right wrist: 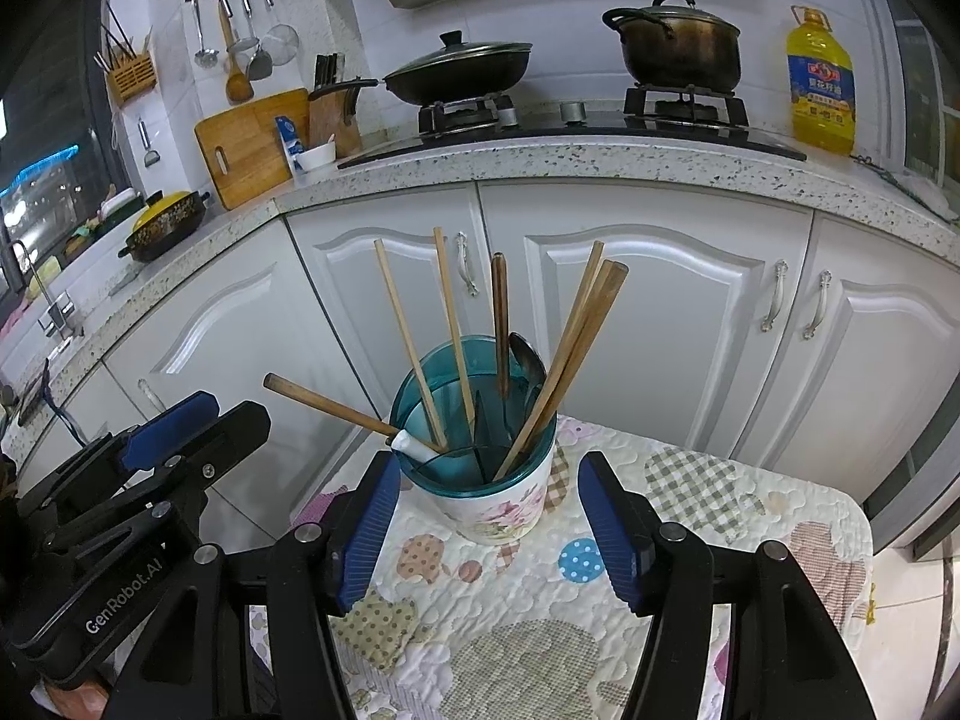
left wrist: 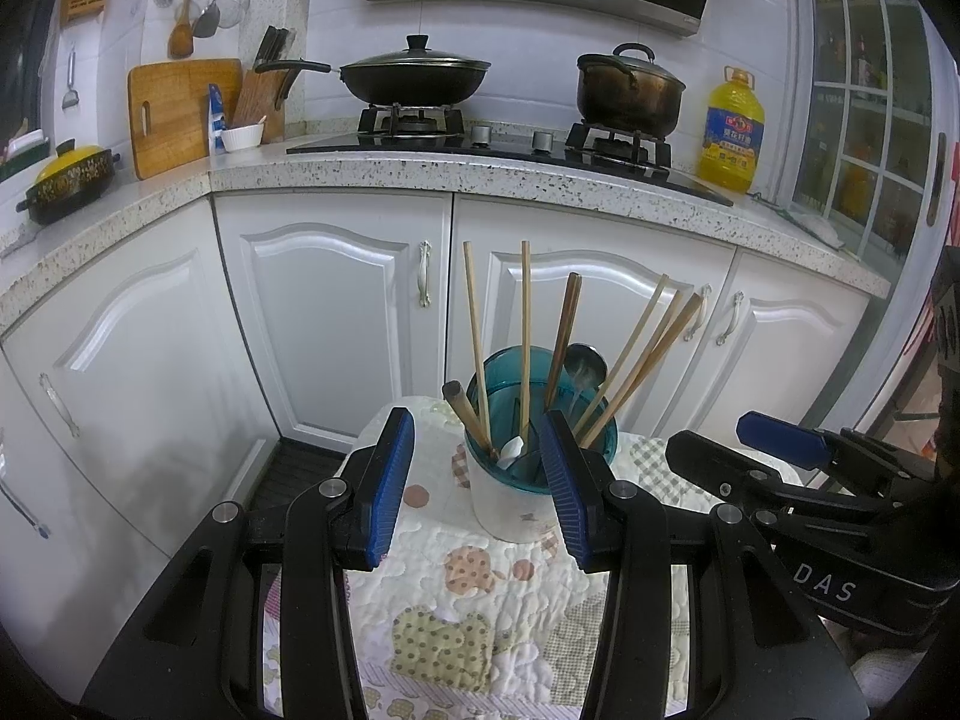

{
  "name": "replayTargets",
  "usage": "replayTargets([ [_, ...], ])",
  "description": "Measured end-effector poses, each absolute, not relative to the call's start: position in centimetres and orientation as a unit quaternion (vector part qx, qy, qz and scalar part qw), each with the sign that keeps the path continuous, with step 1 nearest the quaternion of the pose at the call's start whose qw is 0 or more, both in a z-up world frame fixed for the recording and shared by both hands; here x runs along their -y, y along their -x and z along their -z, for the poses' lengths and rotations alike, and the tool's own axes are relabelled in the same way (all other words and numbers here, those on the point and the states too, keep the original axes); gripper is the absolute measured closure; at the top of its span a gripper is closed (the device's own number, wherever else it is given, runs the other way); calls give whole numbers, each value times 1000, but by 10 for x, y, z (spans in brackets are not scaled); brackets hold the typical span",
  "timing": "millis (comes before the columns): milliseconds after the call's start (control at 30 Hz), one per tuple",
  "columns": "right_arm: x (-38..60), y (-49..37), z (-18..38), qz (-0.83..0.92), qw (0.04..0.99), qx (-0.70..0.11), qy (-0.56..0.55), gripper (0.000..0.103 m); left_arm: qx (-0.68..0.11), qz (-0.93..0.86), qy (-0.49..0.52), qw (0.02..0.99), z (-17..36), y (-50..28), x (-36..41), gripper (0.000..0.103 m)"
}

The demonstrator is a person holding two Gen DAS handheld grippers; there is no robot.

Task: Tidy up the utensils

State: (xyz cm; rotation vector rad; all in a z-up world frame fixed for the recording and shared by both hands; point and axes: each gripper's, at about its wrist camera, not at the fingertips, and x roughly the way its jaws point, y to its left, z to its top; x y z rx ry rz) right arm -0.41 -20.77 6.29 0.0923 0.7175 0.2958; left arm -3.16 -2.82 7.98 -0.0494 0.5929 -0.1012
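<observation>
- Evidently the sorting is close to done: the white floral ceramic holder with a teal plastic divider insert (right wrist: 492, 480) stands upright on the quilted patchwork cloth covering the small worktop (right wrist: 720, 516), towards its far left part, and every utensil in view already sits inside it.
- Both tools are empty. The left tool (left wrist: 477, 486) has its blue pads apart, with the holder just beyond and between them; the right tool (right wrist: 486, 528) is likewise spread wide, its pads flanking the holder base without touching it.
- Inside the holder, two pale bamboo chopsticks (right wrist: 441, 336) lean left, a dark brown wooden chopstick (right wrist: 500, 324) stands near upright, and a bundle of light wooden chopsticks (right wrist: 570, 348) leans right. A steel spoon (right wrist: 528, 354) sits bowl-up at the far rim.
- One brown wooden handle with a white tip (right wrist: 336, 408) lies almost flat across the near left rim, sticking well out to the left; it looks the least settled piece.
- My judgement is that tidying that handle is what remains: close on it near the rim, lift it steeply, and drop it into one compartment.
- Meanwhile, steady the holder with the other tool, since a sideways tug could tip it or scatter the leaning chopsticks.
- Which compartment each piece occupies cannot be told clearly.
</observation>
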Motion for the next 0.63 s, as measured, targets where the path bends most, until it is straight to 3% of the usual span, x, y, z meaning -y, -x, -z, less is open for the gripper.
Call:
replayTargets([
  [633,223,5,-51,-132,924,-354,-53,40,-294,70,28,953,-73,30,33,60],
])
